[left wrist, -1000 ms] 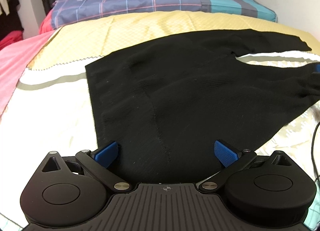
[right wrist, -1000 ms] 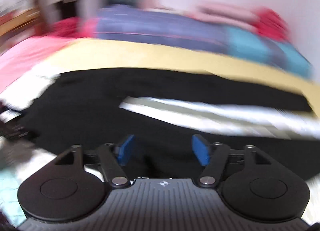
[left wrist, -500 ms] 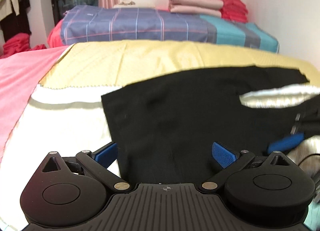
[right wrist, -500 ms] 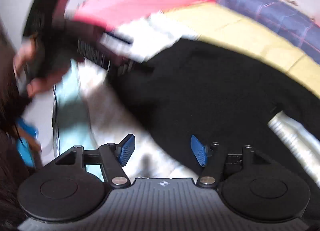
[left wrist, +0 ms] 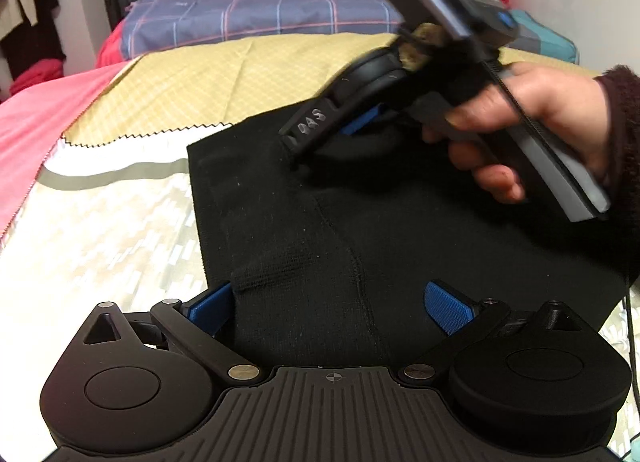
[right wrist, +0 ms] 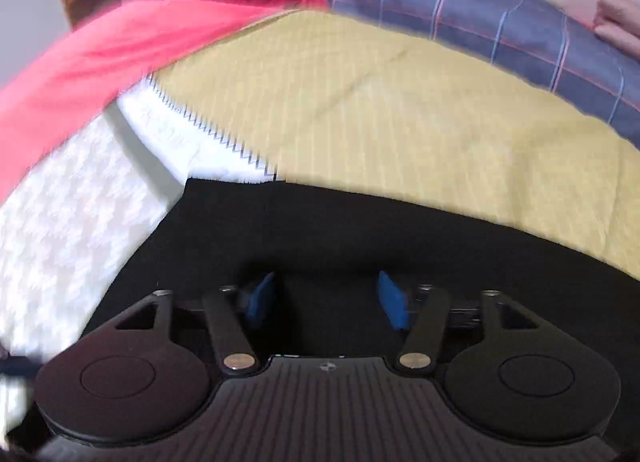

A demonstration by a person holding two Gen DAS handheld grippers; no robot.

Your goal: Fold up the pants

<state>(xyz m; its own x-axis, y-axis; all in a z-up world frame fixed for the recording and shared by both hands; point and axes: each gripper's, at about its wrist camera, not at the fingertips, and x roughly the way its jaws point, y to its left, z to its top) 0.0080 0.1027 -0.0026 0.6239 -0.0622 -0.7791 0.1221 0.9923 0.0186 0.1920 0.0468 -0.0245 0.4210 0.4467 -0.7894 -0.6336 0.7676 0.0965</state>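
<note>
Setting up the first fold: both tools are down at the waistband end of the pants [left wrist: 400,229], nothing gripped yet.

Left tool [left wrist: 334,302]: jaws wide apart, pads clear of cloth on their inner faces. Near waistband corner sits just ahead of its left pad, slightly rucked into a small raised fold there. Centre seam of the pants runs straight out between the two pads. Pale patterned bed cover [left wrist: 100,229] is off to the tool's left, yellow sheet [left wrist: 240,81] further ahead.

Right tool [right wrist: 326,298]: angled down onto the far part of the waistband, tip on or just above the cloth as seen from the left wrist view, held in the person's hand [left wrist: 532,117]. Jaws part-open and closing. Black fabric lies under and between the pads, but I can't see them pinching it, the view is blurred. Far waistband corner is ahead and to the left of this tool, right at the zigzag edge of the yellow sheet.

Pants lie flat on the bed, waist toward the left tool, legs out of frame to the right.

My read on the next move: each tool needs to close on its own waistband corner, top layer plus bottom, before lifting. Left tool should shift slightly left to catch the rucked corner rather than mid-panel.
</note>
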